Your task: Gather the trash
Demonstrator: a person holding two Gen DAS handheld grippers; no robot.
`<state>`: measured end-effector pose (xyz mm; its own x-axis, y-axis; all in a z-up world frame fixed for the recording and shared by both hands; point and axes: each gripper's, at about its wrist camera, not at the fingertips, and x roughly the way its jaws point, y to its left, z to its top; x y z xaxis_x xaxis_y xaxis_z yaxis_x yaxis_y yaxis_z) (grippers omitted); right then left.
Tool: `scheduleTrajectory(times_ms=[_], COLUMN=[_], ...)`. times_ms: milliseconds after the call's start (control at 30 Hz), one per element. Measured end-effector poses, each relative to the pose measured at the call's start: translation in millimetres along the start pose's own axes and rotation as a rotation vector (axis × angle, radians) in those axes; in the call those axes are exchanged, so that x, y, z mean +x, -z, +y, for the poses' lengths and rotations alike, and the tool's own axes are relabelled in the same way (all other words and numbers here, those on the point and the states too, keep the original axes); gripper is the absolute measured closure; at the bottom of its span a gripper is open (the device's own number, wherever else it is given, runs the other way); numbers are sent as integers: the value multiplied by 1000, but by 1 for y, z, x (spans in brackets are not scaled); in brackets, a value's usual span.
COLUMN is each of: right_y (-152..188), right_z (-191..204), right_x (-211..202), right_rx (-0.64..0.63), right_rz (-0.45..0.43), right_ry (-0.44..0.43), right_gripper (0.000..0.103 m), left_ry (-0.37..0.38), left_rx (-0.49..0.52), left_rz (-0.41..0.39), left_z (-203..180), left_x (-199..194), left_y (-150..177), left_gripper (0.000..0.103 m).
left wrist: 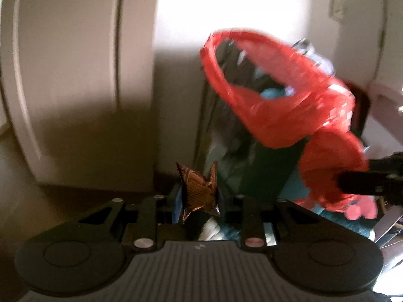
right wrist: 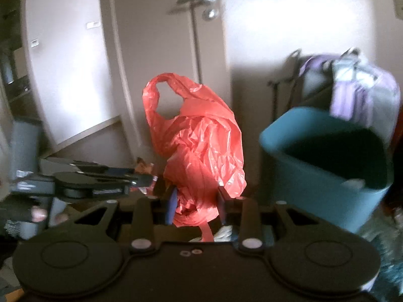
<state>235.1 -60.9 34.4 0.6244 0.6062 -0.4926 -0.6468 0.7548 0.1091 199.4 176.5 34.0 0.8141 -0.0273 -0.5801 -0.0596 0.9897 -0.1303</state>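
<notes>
**Wrapper's pinched, bag's up, still needs to go in**

While the left tongs [left wrist: 199, 196] are clamped on a brown snack wrapper [left wrist: 199, 191], the right tongs [right wrist: 196, 201] grip the bunched red bag [right wrist: 199, 138]. Looks like mid-drop-off: next, steer the wrapper into the bag's mouth. Door [right wrist: 161, 50] behind, blue bin [right wrist: 322, 151] close on the right, open room on the left.

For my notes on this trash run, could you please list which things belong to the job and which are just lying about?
Job: brown wrapper in the left gripper; red plastic bag in the right gripper; teal bin.
Lying about: door handle; purple clothes.
</notes>
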Motion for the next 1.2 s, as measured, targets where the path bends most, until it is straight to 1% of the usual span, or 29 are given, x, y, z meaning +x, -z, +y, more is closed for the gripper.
scheduleTrajectory(times_ms=[100,200,233,267,333,433,500,533,633,700,833,933,967,1067,1200], right_y=[-18,-28,-35,-39,-45,-53,-61,-64,-68,-70,-68,-63,-61,-55,-49], right_z=[-16,-40,-50,-57,-73,-94,-107,-109,-117,-121,-130,-140,-142,-150,-158], right_x=[-21,-27,-37,-39,-42,-34,-26,-28,-24,-20,-9,3,6,16,26], right_rx=[9,20,25,34,51,71,77,77,88,80,75,77,78,80,89], right_rz=[-19,-21,-15,-9,15,55,86,100,137,148,174,207,217,240,254], right_ry=[30,75,87,98,120,149,164,167,175,186,195,198,201,207,214], right_gripper=[71,71,71,71,71,71,71,71,71,71,71,71,71,71,68], left_ry=[30,52,58,66,87,110,113,117,121,106,95,77,74,87,97], left_rx=[29,54,68,78,91,106,122,131,156,167,174,210,210,209,256], left_rz=[-28,-45,-53,-58,-56,-45,-41,-36,-16,5,89,98,114,173,198], left_z=[-26,-49,-60,-73,-92,-111,-122,-127,-140,-149,-160,-168,-170,-175,-185], left_x=[-6,-7,0,8,17,35,39,43,57,73,115,135,143,164,179], left_y=[-27,-49,-53,-57,-66,-79,-83,-86,-93,-100,-104,-100,-98,-93,-86], left_gripper=[75,75,75,75,75,75,75,75,75,75,75,75,75,75,75])
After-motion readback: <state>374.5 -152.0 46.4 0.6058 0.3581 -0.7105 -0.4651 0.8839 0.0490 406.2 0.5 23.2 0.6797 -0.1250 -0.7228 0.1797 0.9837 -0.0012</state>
